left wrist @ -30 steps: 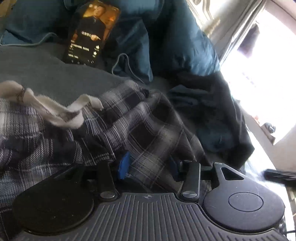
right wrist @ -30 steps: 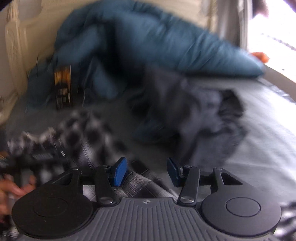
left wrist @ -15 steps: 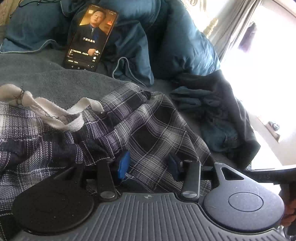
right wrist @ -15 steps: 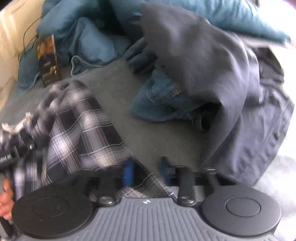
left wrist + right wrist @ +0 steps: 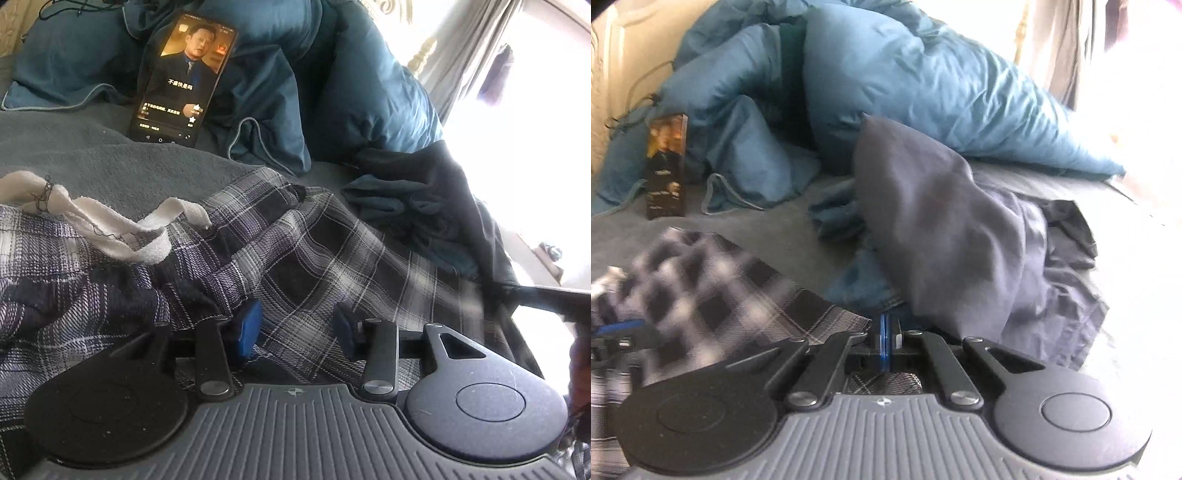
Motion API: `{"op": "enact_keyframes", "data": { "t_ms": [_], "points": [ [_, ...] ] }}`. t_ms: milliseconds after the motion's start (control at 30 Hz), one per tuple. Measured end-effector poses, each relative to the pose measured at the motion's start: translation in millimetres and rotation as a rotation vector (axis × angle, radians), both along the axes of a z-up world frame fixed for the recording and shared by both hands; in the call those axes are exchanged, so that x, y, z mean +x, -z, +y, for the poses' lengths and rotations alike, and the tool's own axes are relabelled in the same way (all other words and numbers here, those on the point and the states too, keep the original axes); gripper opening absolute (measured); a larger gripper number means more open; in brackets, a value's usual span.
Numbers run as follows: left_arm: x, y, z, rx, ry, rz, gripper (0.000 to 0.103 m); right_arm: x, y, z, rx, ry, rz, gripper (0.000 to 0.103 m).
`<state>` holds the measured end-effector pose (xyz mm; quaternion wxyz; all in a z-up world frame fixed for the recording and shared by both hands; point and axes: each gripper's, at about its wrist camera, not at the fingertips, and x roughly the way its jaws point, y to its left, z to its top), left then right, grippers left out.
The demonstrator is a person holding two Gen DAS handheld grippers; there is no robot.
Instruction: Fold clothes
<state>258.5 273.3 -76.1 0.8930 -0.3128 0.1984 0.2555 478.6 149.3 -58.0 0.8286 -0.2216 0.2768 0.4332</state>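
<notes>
Black-and-white plaid trousers (image 5: 314, 251) with a white drawstring (image 5: 110, 225) lie crumpled on the grey bed sheet (image 5: 92, 158). My left gripper (image 5: 295, 328) sits low over them. Its blue pads stand apart and are closing slowly, with plaid cloth lying between them and bunched against the left pad. My right gripper (image 5: 886, 339) has its pads pressed together on the trousers' hem (image 5: 842, 317), and plaid cloth shows just behind the pads. In the right wrist view the left gripper (image 5: 620, 328) shows blurred at the left edge.
A lit phone (image 5: 181, 77) leans against a teal duvet (image 5: 369, 92) at the back. A dark navy garment (image 5: 942, 221) and a blue denim piece (image 5: 857, 284) are heaped right of the trousers. A person's hand (image 5: 578, 369) is at the right edge, under a bright window.
The right gripper came down to the trousers' hem and went from open to shut on it. It now shows at the left wrist view's right edge. The left gripper stayed put.
</notes>
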Motion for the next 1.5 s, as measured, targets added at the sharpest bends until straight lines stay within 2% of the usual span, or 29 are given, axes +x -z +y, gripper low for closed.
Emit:
{"op": "enact_keyframes", "data": {
  "t_ms": [133, 233, 300, 400, 433, 467, 500, 600, 667, 767, 833, 967, 1033, 1100, 1200, 1300, 1400, 1467, 1500],
  "points": [
    [-0.2, 0.2, 0.5, 0.0, -0.001, -0.001, 0.042, 5.5, 29.8, 15.0, -0.085, 0.032, -0.062, 0.001],
    [0.2, 0.5, 1.2, 0.003, 0.0, -0.001, 0.042, 10.9, 50.4, 21.8, -0.122, 0.053, -0.052, 0.001],
    [-1.0, 0.1, 2.1, -0.001, 0.0, -0.004, 0.042, 18.4, 48.0, 18.7, -0.091, 0.112, -0.035, 0.0],
    [-1.4, -1.1, 3.2, -0.004, 0.001, -0.004, 0.042, 38.7, 29.0, -5.2, 0.047, 0.169, 0.156, 0.002],
    [-1.3, -1.5, 3.3, -0.003, 0.001, -0.003, 0.043, 41.3, 20.5, -16.4, 0.09, 0.184, 0.193, 0.008],
    [-1.5, -1.8, 3.4, -0.003, 0.002, -0.003, 0.043, 41.3, 10.1, -29.7, 0.127, 0.199, 0.211, 0.021],
    [-1.8, -2.1, 3.5, -0.003, 0.003, -0.004, 0.043, 40.7, -1.2, -44.4, 0.164, 0.214, 0.227, 0.025],
    [-2.8, -2.6, 4.0, -0.009, 0.009, -0.013, 0.045, 29.5, -43.0, -101.1, 0.262, 0.272, 0.255, 0.028],
    [-3.3, -3.0, 4.5, -0.014, 0.014, -0.022, 0.047, 18.6, -73.4, -143.5, 0.318, 0.316, 0.253, 0.035],
    [-4.7, -5.4, 4.1, -0.02, 0.021, -0.037, 0.048, -4.1, -114.9, -222.5, 0.362, 0.425, 0.182, 0.043],
    [-5.2, -8.4, 1.8, -0.01, 0.03, -0.049, 0.048, -20.6, -139.1, -276.4, 0.376, 0.512, 0.126, 0.043],
    [-9.3, -19.9, -10.9, 0.03, 0.07, -0.085, 0.048, -44.9, -148.8, -372.0, 0.359, 0.714, 0.137, 0.045],
    [-10.9, -24.5, -19.3, 0.05, 0.101, -0.104, 0.048, -46.1, -136.5, -411.6, 0.34, 0.797, 0.197, 0.045],
    [-9.3, -25.6, -27.9, 0.079, 0.126, -0.103, 0.049, -43.6, -112.7, -438.8, 0.353, 0.88, 0.319, 0.046],
    [-1.0, -17.6, -31.8, 0.068, 0.138, -0.06, 0.049, -33.5, -66.3, -463.1, 0.453, 0.97, 0.549, 0.047],
    [4.0, -10.5, -26.0, 0.022, 0.141, -0.038, 0.049, -23.6, -25.7, -464.9, 0.54, 1.012, 0.719, 0.047],
    [5.4, -6.7, -20.1, -0.012, 0.136, -0.04, 0.049, -14.4, 2.5, -462.2, 0.614, 1.042, 0.818, 0.051],
    [6.6, -4.9, -19.6, -0.011, 0.135, -0.038, 0.049, -3.9, 16.7, -455.2, 0.649, 1.065, 0.85, 0.053],
    [6.6, -4.5, -20.3, -0.008, 0.136, -0.037, 0.049, 0.9, 20.4, -451.2, 0.641, 1.077, 0.834, 0.053]
  ]
}}
